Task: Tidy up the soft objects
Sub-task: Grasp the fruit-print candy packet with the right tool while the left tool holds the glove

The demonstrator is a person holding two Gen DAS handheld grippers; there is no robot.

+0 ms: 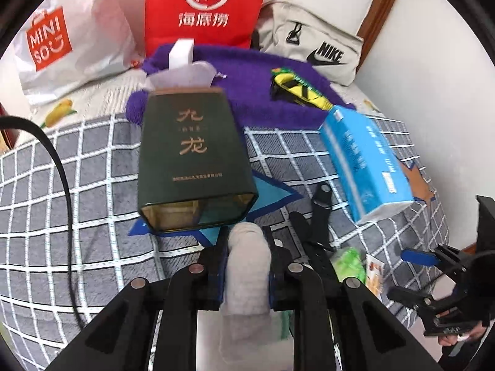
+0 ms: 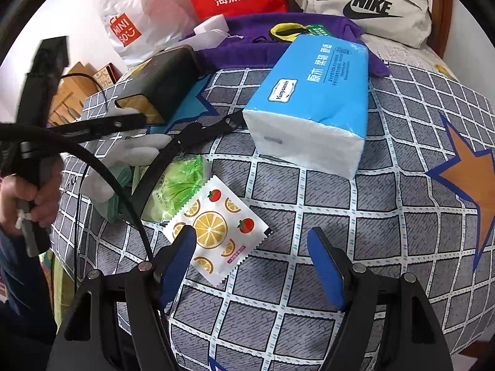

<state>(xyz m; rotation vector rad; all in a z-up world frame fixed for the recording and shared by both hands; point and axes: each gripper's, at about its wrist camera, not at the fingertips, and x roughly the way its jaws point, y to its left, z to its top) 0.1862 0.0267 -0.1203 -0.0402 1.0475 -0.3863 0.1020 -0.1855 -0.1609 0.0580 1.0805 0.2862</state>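
Note:
My left gripper [image 1: 247, 241] is shut on a white glove [image 1: 246, 269], just in front of the open mouth of a dark green box [image 1: 195, 157] lying on the checked blanket [image 1: 62, 201]. In the right wrist view the same glove [image 2: 136, 151] hangs from the left gripper next to the box [image 2: 161, 83]. My right gripper [image 2: 252, 238] is open and empty, low over a fruit-print packet [image 2: 216, 232]. A blue tissue pack [image 2: 312, 99] lies beyond it; it also shows in the left wrist view [image 1: 365, 160].
A green packet [image 2: 179, 185] lies beside the fruit packet. A purple towel [image 1: 256, 83] with a yellow-black item [image 1: 297, 89] is at the back, before a red bag [image 1: 204, 6], a Miniso bag [image 1: 62, 40] and a Nike bag [image 1: 312, 43]. A black strap [image 2: 198, 136] crosses the blanket.

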